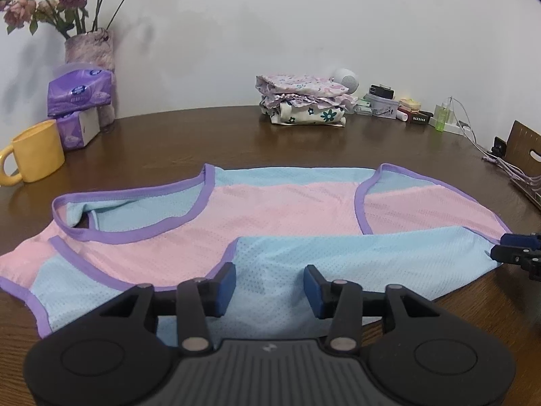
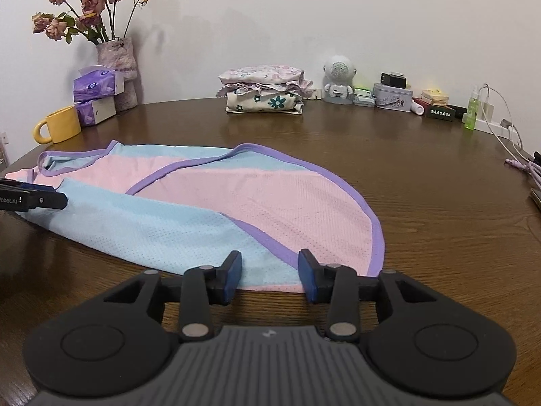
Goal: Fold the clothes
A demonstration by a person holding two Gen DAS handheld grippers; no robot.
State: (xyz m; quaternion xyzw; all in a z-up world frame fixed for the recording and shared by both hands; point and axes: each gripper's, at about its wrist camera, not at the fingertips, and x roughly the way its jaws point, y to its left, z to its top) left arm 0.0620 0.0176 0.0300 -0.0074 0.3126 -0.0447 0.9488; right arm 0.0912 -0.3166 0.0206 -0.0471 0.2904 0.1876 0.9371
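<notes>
You are hovering both half-open claws, left claw (image 1: 269, 286) and right claw (image 2: 270, 272), gripping nothing, over the vest (image 1: 287, 213) lying near the tabletop (image 2: 422, 176) front edge, risking pinching one layer only and dragging the fold askew.

Right gripper (image 2: 270, 272) sits low over the near hem of the top (image 2: 209, 203), jaws apart, nothing pinched; the fabric edge lies between and beneath the pads. The pink, blue and purple-trimmed top lies partly folded on the table (image 2: 422, 203). Left gripper (image 2: 66, 199) enters at the left edge, at the blue fold. Folded clothes (image 2: 263, 89), mug (image 2: 61, 125) and vase (image 2: 118, 67) stand behind.
</notes>
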